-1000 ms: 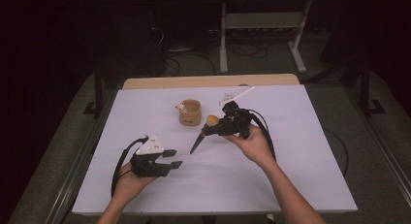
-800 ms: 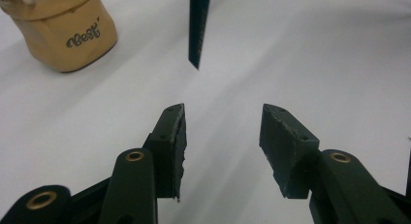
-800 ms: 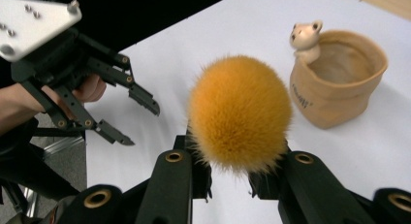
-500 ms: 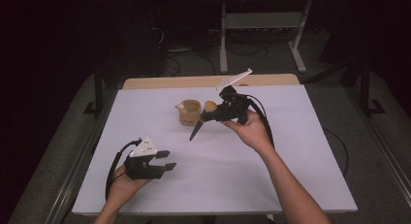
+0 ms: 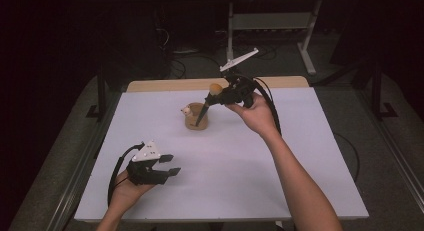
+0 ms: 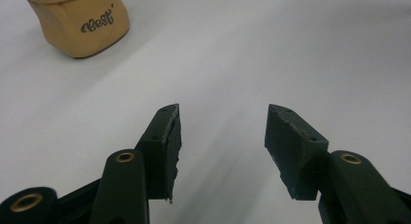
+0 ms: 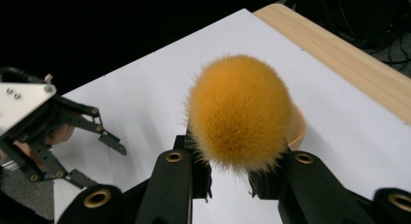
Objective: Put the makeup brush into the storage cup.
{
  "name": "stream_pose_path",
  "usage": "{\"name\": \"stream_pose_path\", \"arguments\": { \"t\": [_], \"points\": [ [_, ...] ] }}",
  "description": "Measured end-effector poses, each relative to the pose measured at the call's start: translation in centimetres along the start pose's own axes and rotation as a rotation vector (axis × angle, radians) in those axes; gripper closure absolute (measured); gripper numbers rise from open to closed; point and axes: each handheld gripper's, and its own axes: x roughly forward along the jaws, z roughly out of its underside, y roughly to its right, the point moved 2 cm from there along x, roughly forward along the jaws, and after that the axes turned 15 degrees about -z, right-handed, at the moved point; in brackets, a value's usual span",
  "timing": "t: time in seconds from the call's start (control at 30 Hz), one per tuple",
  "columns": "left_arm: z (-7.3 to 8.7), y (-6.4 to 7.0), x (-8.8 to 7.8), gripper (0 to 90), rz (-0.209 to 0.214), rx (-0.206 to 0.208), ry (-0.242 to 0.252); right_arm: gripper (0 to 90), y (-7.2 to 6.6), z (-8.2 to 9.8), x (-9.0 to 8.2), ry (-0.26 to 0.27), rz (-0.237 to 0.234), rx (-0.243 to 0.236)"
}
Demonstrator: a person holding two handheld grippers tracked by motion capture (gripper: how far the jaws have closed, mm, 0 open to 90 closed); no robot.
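My right gripper (image 5: 225,95) is raised over the back of the table, shut on a brush with a fluffy orange head (image 5: 215,87) and a black handle (image 5: 202,111). The handle slants down into a tan cup (image 5: 196,123), which has a small white thing (image 5: 187,111) at its rim. In the right gripper view the orange head (image 7: 237,112) bulges above my jaws (image 7: 230,178), with the cup's rim (image 7: 298,129) behind it. My left gripper (image 5: 167,165) rests open near the front left. Its jaws (image 6: 223,124) stand wide apart over bare tabletop, the cup (image 6: 82,23) farther off.
The white table top (image 5: 300,156) has a wooden strip (image 5: 165,85) along its far edge. Beyond it are dark floor, cables and a metal stand (image 5: 270,21). The left gripper (image 7: 104,161) also appears far off in the right gripper view.
My right gripper rose and moved toward the far edge, swinging the brush up so that its handle now points down into the cup. The left gripper has barely shifted.
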Motion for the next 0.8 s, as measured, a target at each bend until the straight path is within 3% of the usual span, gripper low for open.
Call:
{"name": "stream_pose_path", "arguments": {
  "t": [0.1,0.2,0.37,0.4,0.5,0.6,0.8],
  "points": [
    [0.1,-0.1,0.0,46.2,-0.001,0.002,-0.005,72.1,0.2,-0.5,0.0,-0.001,0.01,0.0],
    [0.1,-0.1,0.1,45.8,0.002,-0.024,0.0,72.1,0.6,-1.2,-0.1,0.002,0.027,0.01],
    [0.1,-0.2,0.1,45.5,0.0,-0.021,0.007,72.1,1.7,-2.5,0.0,0.01,0.055,0.028],
    [0.0,-0.3,0.0,45.5,-0.004,-0.005,0.0,72.1,1.9,-2.7,0.0,0.01,0.061,0.03],
    [0.0,-0.2,0.0,45.5,-0.001,-0.029,0.007,72.1,2.2,-3.0,0.2,0.014,0.071,0.039],
    [0.0,-0.4,-0.1,45.4,-0.007,-0.014,0.014,72.1,2.7,-3.3,0.5,0.011,0.089,0.061],
    [0.0,-0.5,-0.1,44.9,-0.004,-0.022,0.009,72.1,3.7,-3.5,1.3,-0.001,0.121,0.077]
  ]
}}
